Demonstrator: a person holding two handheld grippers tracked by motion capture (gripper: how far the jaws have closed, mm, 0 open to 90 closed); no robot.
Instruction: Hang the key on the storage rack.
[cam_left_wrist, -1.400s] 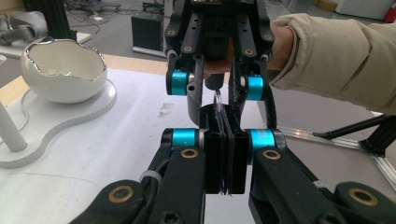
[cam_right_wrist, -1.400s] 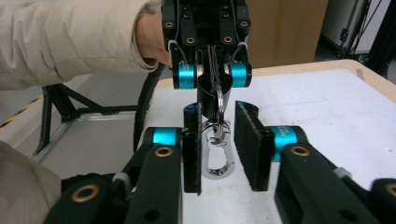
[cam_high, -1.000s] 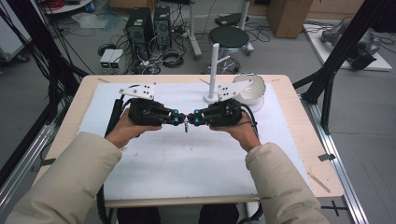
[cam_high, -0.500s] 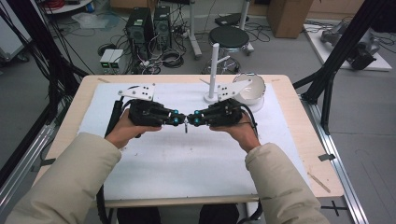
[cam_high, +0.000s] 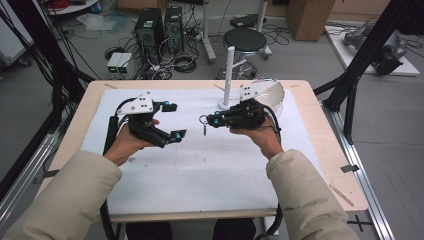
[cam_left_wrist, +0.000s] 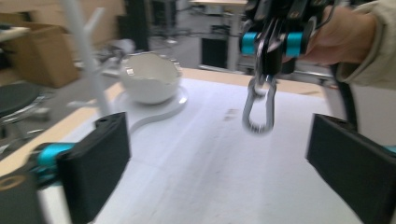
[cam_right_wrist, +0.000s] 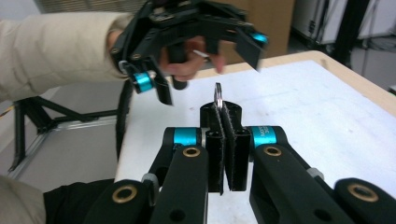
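A small silver metal clip (cam_left_wrist: 258, 106) with a ring at its top hangs from my right gripper (cam_high: 210, 121), which is shut on it above the white mat (cam_high: 200, 170). In the right gripper view the jaws are pressed together (cam_right_wrist: 223, 140) with the ring's edge (cam_right_wrist: 217, 95) sticking up between them. In the high view the clip (cam_high: 204, 129) dangles just left of the right fingertips. My left gripper (cam_high: 175, 120) is open, a short way left of the clip and not touching it. In its own view the two pads (cam_left_wrist: 95, 161) stand wide apart with nothing between them.
A white stand with an upright pole (cam_high: 228, 75) and a white bowl (cam_high: 274, 95) sit at the back right of the table, behind the right hand. The bowl (cam_left_wrist: 152, 77) and pole (cam_left_wrist: 86, 56) also appear in the left gripper view. Wooden table edges (cam_high: 345, 165) border the mat.
My left gripper has opened, let go of the clip and pulled back to the left. The right gripper stays shut on the clip and has barely moved.
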